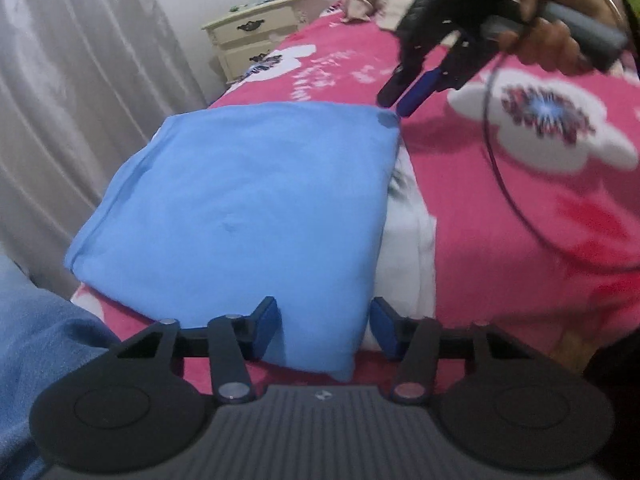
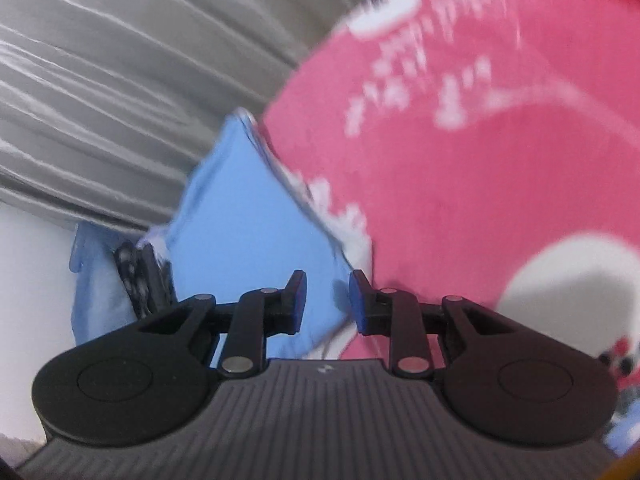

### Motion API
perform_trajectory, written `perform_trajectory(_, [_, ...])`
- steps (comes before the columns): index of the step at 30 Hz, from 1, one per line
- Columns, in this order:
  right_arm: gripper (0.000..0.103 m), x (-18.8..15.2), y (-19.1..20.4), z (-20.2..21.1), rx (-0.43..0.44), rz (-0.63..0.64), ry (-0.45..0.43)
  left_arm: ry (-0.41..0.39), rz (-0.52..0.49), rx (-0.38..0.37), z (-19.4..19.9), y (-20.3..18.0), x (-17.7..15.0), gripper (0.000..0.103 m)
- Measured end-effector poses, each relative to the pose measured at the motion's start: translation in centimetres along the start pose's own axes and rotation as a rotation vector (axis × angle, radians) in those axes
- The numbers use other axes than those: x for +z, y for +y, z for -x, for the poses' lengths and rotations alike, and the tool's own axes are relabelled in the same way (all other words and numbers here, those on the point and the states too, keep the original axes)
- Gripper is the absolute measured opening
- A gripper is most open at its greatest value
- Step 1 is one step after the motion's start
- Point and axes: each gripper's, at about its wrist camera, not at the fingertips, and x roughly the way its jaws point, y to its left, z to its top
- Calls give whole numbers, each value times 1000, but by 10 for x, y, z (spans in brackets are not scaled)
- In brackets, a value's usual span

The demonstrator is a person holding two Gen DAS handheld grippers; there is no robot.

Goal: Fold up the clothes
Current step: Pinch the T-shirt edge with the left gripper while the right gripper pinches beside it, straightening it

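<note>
A light blue garment (image 1: 248, 200), folded into a thick rectangle, lies near the left edge of the pink flowered bedspread (image 1: 500, 220). My left gripper (image 1: 325, 328) is open and low over the garment's near corner. The corner lies between its blue pads, with a sliver of gap at the right pad. A hand holds my right gripper (image 1: 394, 100), its jaws a narrow gap apart, tips just above the garment's far right corner. In the blurred right wrist view that blue corner (image 2: 248, 216) shows between the right gripper's (image 2: 326, 302) fingers, unpinched.
A white cloth (image 1: 416, 248) peeks from under the garment's right side. A grey curtain (image 1: 80, 100) hangs along the bed's left edge, a cream nightstand (image 1: 260, 36) stands behind. Beige clothes (image 1: 364, 0) lie far back. A black cable (image 1: 500, 168) loops over the bedspread. Blue fabric (image 1: 40, 352) sits near left.
</note>
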Motion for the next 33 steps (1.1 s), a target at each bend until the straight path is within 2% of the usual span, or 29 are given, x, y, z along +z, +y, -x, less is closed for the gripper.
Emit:
perform_trajectory(3, [24,-2,-4,-20,-17,-44,20,9,-28,4,0,-1,1,39])
perform_trajectory(7, [24,-7,-1,-24,-19,-48,1,10,-66,6,0,-6,1,27])
perform_trajectory(11, [23,-14,5,-18,-38,-20,-17,13,-92,16,-5,-7,3,26])
perform_trajectory(14, [24,-13,0,-16,-42,-46,-26,13,-90,17,-5,-7,3,23])
perform_trajectory(16, [24,-12,-5,-20,-21,-85,-17,5,-94,19,-4,-6,3,15])
perform_trajectory(18, [24,-12,-5,-27,-26,-83,-11,3,-102,21,-3,-6,2,13])
perform_trajectory(23, [10,-12,8,-20,-55,-8,-42,4,-67,15,2,1,6,7])
perform_trajectory(33, [8,8,50,-2,-94,194,-76,-15,44,-69,29,27,26,6])
